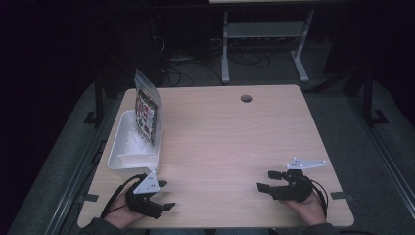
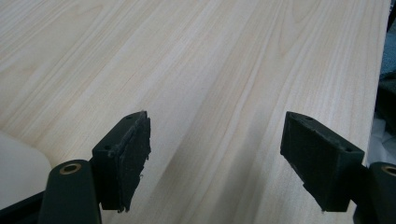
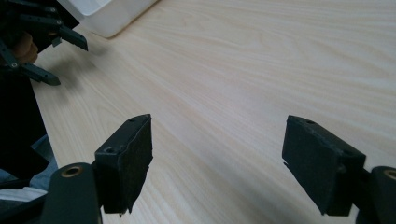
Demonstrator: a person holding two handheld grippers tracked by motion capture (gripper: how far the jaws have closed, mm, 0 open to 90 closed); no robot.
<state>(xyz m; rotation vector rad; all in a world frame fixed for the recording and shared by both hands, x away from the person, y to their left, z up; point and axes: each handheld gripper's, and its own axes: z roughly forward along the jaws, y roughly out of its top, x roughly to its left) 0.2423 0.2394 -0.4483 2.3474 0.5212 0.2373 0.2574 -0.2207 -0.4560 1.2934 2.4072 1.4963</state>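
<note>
Two grippers sit low at the near edge of the table [image 1: 230,132], both with nothing between their jaws. Far left, a white tub [image 1: 128,147] rests by the table's left edge with a printed packet [image 1: 146,115] standing upright in it, leaning on its right wall; just below the tub the left gripper [image 1: 164,195] hovers with jaws spread wide over bare wood. Well apart on the right, the right gripper [image 1: 265,180] also has its jaws wide open, pointing left across the tabletop.
</note>
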